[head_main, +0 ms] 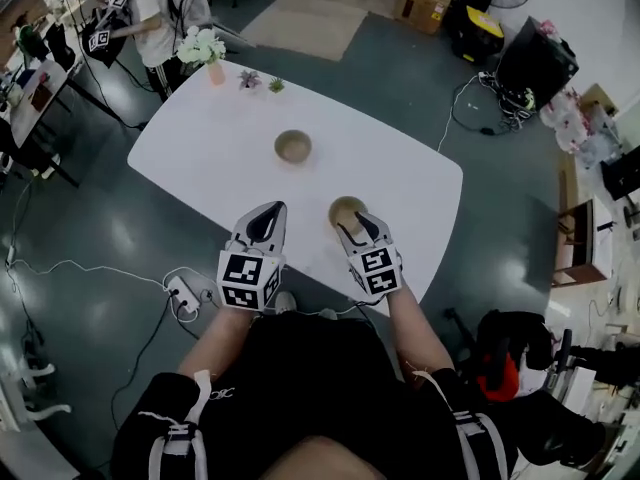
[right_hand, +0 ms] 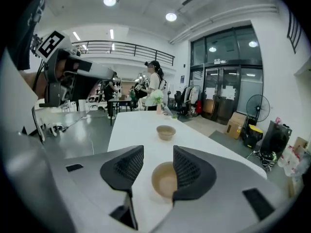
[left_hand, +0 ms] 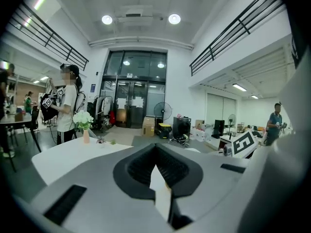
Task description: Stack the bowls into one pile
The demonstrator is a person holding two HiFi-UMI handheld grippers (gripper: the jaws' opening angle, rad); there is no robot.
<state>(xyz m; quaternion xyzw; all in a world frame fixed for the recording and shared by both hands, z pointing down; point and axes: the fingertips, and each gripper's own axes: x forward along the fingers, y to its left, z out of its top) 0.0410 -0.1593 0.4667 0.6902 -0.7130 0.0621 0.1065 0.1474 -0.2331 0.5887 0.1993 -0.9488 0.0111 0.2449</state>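
On smooth white table [head_main: 200, 158] | round tan near bowl [head_main: 346, 211] | matching far bowl [head_main: 293, 146]

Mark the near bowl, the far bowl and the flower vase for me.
near bowl [head_main: 345, 209], head view, on its inner hollow.
far bowl [head_main: 293, 146], head view, on the centre of its hollow.
flower vase [head_main: 216, 72], head view, on the pinkish vase body.

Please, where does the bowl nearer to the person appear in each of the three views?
Head view: near bowl, just below centre, at the tips of the right gripper.
Left gripper view: not in it.
Right gripper view: low centre, between the open jaws, partly behind the right-hand one.
Shared landmark: white flowers, seen in all three.
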